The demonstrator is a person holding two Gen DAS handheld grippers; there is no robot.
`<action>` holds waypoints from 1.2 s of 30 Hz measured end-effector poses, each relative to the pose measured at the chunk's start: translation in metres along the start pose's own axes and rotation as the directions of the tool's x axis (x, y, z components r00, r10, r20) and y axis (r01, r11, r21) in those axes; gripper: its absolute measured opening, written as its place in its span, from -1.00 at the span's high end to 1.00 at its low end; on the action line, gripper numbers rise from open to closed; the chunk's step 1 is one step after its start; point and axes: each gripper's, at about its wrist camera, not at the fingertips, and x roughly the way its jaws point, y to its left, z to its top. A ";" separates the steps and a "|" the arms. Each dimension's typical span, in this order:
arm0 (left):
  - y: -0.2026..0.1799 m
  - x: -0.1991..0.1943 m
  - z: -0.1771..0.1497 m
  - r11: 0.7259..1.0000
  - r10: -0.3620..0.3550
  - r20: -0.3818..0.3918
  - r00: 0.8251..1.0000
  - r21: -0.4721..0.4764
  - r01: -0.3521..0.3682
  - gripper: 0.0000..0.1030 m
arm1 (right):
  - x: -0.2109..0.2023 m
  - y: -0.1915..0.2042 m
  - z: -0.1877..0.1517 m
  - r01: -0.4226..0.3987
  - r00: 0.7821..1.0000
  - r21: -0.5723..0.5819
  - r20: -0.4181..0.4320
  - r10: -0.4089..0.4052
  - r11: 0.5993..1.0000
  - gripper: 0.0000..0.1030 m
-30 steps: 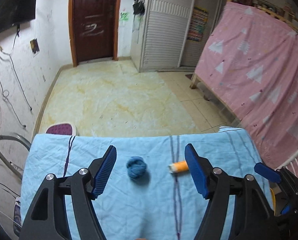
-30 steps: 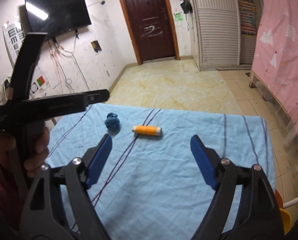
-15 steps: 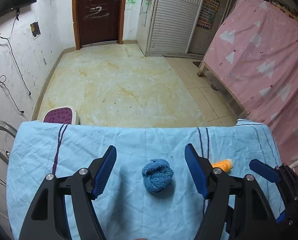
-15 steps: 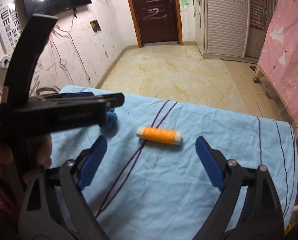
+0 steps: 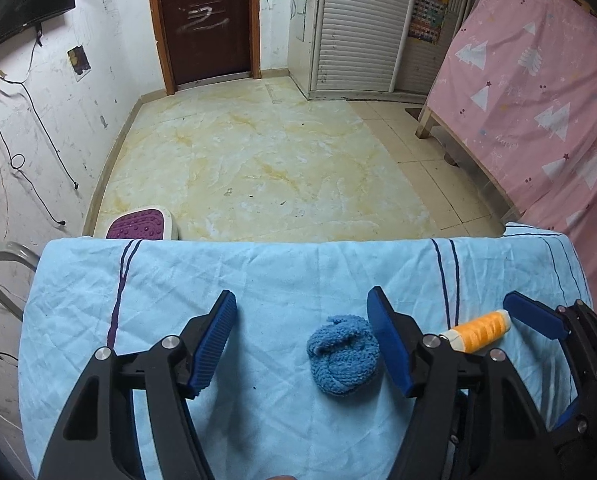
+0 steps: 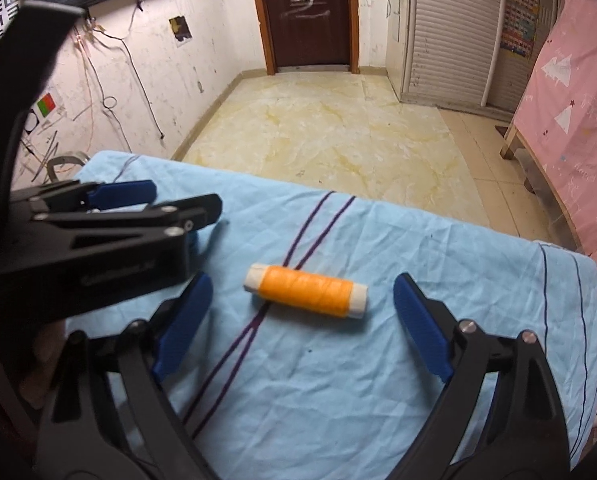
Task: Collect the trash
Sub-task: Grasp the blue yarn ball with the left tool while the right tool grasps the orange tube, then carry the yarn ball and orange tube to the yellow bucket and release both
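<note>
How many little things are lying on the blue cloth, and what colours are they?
Blue: 1, the blue yarn ball
Orange: 1, the orange thread spool
Total: 2 things on the light blue cloth

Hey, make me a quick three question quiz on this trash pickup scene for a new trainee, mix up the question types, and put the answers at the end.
1. True or false: the left gripper is clamped on the crumpled blue knitted cloth ball.
2. What lies between the right gripper's jaws? A) orange thread spool with white ends B) purple footstool C) nothing
3. Fill in: both items rest on a light ____ striped sheet.

Key: 1 false, its pads stand apart from it. 2 A, untouched. 3 blue.
</note>
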 end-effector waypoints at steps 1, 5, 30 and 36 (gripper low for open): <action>0.000 0.000 0.000 1.000 -0.001 0.000 1.000 0.001 0.001 -0.14 | 0.000 -0.001 -0.001 -0.001 1.000 0.002 0.003 0.001 1.000 -0.71; -0.001 0.000 -0.005 1.000 -0.003 0.001 1.000 0.002 0.003 -0.14 | 0.000 -0.005 0.000 0.016 1.000 0.004 0.004 -0.016 1.000 -0.51; -0.013 -0.019 -0.027 0.996 -0.063 -0.011 0.998 0.065 0.064 0.62 | -0.039 -0.044 -0.010 -0.018 0.988 0.155 0.152 -0.006 0.988 -0.10; -0.016 -0.026 -0.032 0.995 -0.060 0.006 0.998 0.078 0.060 0.63 | -0.050 -0.046 -0.014 -0.021 0.984 0.179 0.176 -0.011 0.984 -0.10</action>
